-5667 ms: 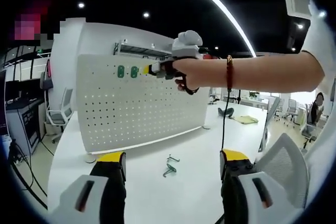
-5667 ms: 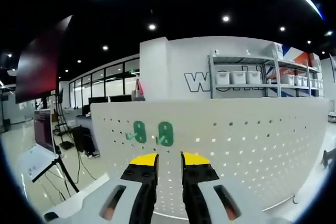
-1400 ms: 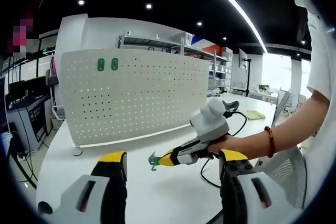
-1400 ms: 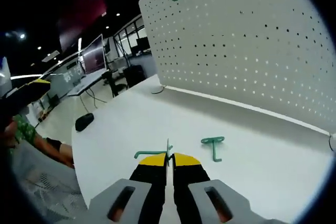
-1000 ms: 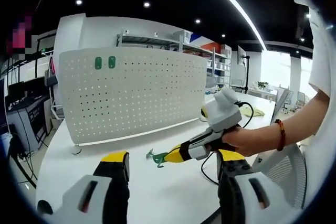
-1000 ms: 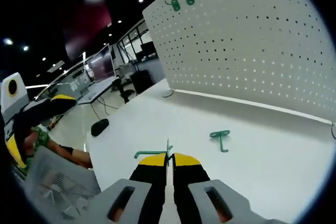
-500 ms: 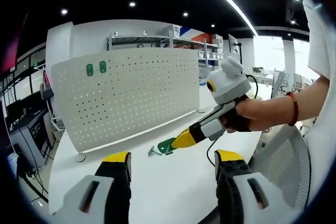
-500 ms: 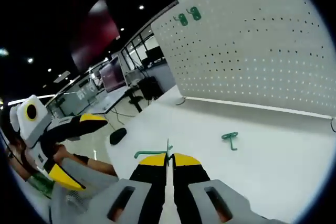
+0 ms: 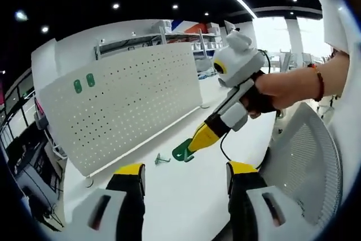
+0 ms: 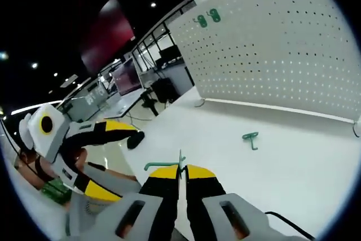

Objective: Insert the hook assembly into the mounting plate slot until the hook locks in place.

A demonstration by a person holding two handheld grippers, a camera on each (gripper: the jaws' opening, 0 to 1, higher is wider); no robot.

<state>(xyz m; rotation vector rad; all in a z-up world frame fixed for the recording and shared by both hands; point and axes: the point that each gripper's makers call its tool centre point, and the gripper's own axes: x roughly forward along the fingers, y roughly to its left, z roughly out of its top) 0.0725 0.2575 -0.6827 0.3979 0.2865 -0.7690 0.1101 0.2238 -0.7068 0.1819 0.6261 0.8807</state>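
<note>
A white pegboard (image 9: 130, 103) stands on the white table (image 9: 186, 201), with two green hooks (image 9: 83, 83) mounted near its top left corner. In the right gripper view the pegboard (image 10: 282, 55) and the mounted hooks (image 10: 207, 18) show as well. My right gripper (image 10: 181, 169) is shut on a green hook (image 10: 161, 166). In the left gripper view that right gripper (image 9: 194, 144) hangs above the table with the green hook (image 9: 181, 152) at its tip. A second green hook (image 9: 162, 159) (image 10: 250, 137) lies loose on the table. My left gripper (image 9: 186, 169) is open and holds nothing.
A mesh chair back (image 9: 304, 162) stands at the right, close to the person's arm. The left gripper (image 10: 84, 145) shows at the left of the right gripper view. A black cable (image 10: 285, 221) runs along the table's near edge. Office desks and monitors lie beyond the table.
The right gripper left the pegboard, came down to the table and shut on one loose hook. It has since lifted that hook off the table. Both cameras have tilted.
</note>
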